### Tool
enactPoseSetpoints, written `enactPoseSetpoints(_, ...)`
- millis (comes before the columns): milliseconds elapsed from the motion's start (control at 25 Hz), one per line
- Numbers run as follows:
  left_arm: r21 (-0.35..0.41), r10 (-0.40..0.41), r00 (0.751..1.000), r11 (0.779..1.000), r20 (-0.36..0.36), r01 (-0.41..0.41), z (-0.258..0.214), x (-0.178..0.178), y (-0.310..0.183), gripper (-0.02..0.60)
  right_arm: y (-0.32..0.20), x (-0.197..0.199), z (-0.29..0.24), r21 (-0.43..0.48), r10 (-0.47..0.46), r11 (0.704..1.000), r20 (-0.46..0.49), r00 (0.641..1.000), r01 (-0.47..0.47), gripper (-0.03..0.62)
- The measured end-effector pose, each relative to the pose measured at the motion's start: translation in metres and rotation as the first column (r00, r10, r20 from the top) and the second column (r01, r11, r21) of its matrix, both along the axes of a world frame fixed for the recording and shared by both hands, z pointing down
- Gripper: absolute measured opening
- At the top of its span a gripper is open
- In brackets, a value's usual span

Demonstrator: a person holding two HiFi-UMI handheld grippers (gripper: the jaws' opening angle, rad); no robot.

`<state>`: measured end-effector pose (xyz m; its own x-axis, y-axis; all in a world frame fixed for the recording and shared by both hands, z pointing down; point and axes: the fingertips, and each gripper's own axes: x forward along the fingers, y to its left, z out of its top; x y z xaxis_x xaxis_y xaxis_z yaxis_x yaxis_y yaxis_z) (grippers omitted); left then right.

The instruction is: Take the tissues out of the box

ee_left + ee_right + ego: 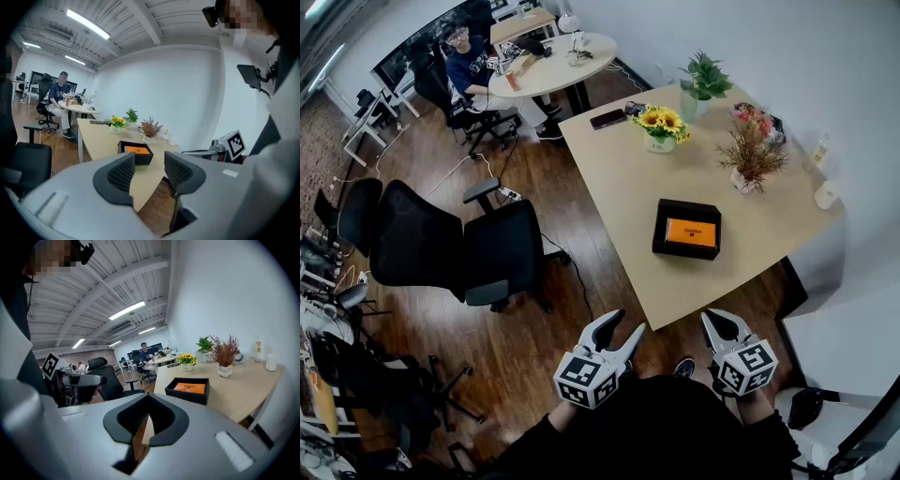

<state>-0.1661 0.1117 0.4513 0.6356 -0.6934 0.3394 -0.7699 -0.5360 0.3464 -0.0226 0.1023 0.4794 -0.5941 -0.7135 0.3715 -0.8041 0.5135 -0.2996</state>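
Note:
A black box [686, 230] holding an orange tissue pack [691, 232] lies on the beige table [628, 187], near its front edge. The box shows again in the left gripper view [136, 153] and in the right gripper view [190, 389]. Both grippers hang off the table's near edge, above the floor and short of the box. My left gripper [625, 328] [149, 169] is open a little, with nothing between its jaws. My right gripper [719, 321] [149, 401] is shut and empty, its tips touching.
Yellow flowers [661, 127], a green plant [703, 80], a dried plant [750, 159], a phone [607, 118] and a white cup [826, 194] stand at the table's far side. Black office chairs [441, 248] stand to the left. A person [473, 66] sits at a round table [553, 64].

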Motion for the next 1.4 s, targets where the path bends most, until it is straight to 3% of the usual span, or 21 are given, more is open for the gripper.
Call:
enactPoseSetpoints(440,0.019,-0.007,1.000,1.000,-0.022,0.007,0.004,-0.050,-0.025,0.181,-0.019,-0.048,0.007,0.008,-0.004,1.000,-0.036,0.999,0.004,0.002)
enactPoseSetpoints(720,0.024,0.074,0.997,0.997,-0.039,-0.073,0.011,-0.062,-0.055,0.179,-0.033,-0.060,0.015,0.001,0.025,1.000,-0.127,0.992,-0.025,0.002)
enactPoseSetpoints(880,0.042,0.116,0.993,0.992,-0.001,-0.116,0.019,-0.043,-0.085,0.179,-0.051,-0.034,0.026,-0.019,0.048,0.998,-0.179,0.983,-0.052,0.018)
enactPoseSetpoints(1000,0.042,0.121,0.990,0.991,0.073,-0.124,0.029,-0.021,-0.117,0.178,-0.079,-0.002,0.036,-0.019,0.060,0.998,-0.216,0.974,-0.065,0.035)
enactPoseSetpoints(1200,-0.025,0.125,0.969,0.992,0.212,-0.122,0.058,0.019,-0.172,0.174,-0.147,0.035,0.059,-0.032,-0.024,0.999,-0.296,0.955,0.016,0.058)
enactPoseSetpoints(1280,-0.082,0.158,0.961,0.986,0.227,-0.143,0.072,0.041,-0.188,0.175,-0.174,0.043,0.070,-0.042,-0.089,0.996,-0.356,0.930,0.080,0.078)
enactPoseSetpoints(1400,-0.176,0.252,0.930,0.962,0.266,-0.210,0.095,0.081,-0.206,0.175,-0.211,0.052,0.091,-0.085,-0.211,0.977,-0.467,0.859,0.194,0.150)
